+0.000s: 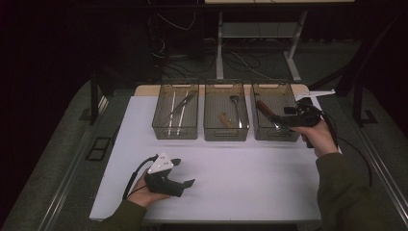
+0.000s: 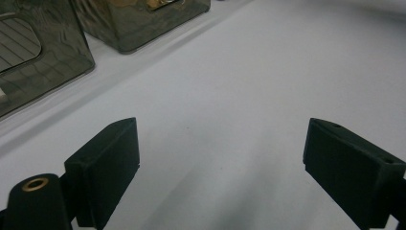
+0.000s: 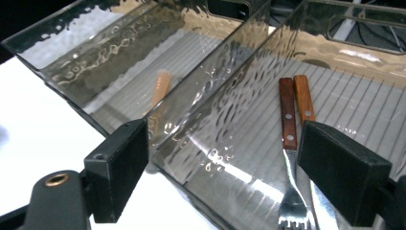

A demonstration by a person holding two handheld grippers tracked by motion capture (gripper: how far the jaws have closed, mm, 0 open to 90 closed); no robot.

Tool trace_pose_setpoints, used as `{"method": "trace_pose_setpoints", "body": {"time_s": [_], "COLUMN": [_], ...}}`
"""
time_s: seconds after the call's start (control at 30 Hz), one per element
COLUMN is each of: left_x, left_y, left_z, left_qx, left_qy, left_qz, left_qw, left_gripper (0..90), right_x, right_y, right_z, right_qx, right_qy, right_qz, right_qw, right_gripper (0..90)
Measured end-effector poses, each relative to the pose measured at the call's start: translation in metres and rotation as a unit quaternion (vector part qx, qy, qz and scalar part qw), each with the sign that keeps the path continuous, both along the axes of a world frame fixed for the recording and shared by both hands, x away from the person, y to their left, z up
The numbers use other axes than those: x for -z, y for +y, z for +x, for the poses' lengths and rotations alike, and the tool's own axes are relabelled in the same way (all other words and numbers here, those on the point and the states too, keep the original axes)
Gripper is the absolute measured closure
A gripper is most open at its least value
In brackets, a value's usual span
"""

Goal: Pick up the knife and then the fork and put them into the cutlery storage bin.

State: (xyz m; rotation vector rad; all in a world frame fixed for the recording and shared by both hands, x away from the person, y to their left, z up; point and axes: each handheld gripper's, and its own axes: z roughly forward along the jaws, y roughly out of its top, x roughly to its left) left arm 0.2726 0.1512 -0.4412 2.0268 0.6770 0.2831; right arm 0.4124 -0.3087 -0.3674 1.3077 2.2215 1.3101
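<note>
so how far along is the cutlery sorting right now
Done, by the look of it: the three smoked clear plastic bins hold cutlery, with long thin utensils in the left bin, a spoon in the middle bin, and a wooden-handled fork in the right bin. In hand: nothing; the right claw hangs open above that fork. The left claw rests open on the white table. Nothing loose lies outside the bins.
</note>
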Motion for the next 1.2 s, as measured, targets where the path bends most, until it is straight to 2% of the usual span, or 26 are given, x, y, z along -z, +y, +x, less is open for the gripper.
{"method": "trace_pose_setpoints", "body": {"time_s": [0.1, 0.23, 0.3, 0.43, 0.7, 0.77, 1.03, 1.2], "left_x": [0.000, 0.000, 0.000, 0.000, -0.001, -0.001, -0.001, -0.001], "left_y": [0.000, -0.001, -0.001, -0.001, -0.001, 0.000, 0.000, 0.000], "left_z": [0.000, -0.001, -0.001, -0.002, -0.003, -0.003, -0.004, -0.004], "left_qx": [0.000, -0.003, -0.003, -0.004, -0.004, -0.001, -0.001, -0.001], "left_qy": [0.000, 0.001, 0.000, 0.001, -0.001, -0.001, -0.001, -0.001], "left_qz": [0.000, 0.002, 0.002, 0.002, -0.002, 0.003, 0.000, 0.000], "left_qw": [1.0000, 1.0000, 1.0000, 1.0000, 1.0000, 1.0000, 1.0000, 1.0000], "left_gripper": [11.0, 11.1, 11.1, 11.3, 11.3, 11.3, 11.3, 11.3], "right_x": [0.000, 0.001, 0.002, 0.006, 0.017, 0.019, 0.027, 0.033], "right_y": [0.003, 0.010, 0.014, 0.021, 0.029, 0.029, 0.022, 0.020], "right_z": [-0.008, -0.018, -0.024, -0.035, -0.058, -0.063, -0.082, -0.093], "right_qx": [-0.004, -0.008, -0.014, -0.026, -0.039, -0.040, -0.039, -0.048], "right_qy": [-0.011, -0.028, -0.035, -0.043, -0.051, -0.052, -0.057, -0.056], "right_qz": [0.011, 0.004, 0.005, 0.001, -0.006, -0.006, 0.004, 0.004], "right_qw": [0.9999, 0.9996, 0.9993, 0.9987, 0.9979, 0.9978, 0.9976, 0.9973], "right_gripper": [18.3, 18.2, 14.6, 14.4, 14.3, 14.4, 14.3, 14.3]}}
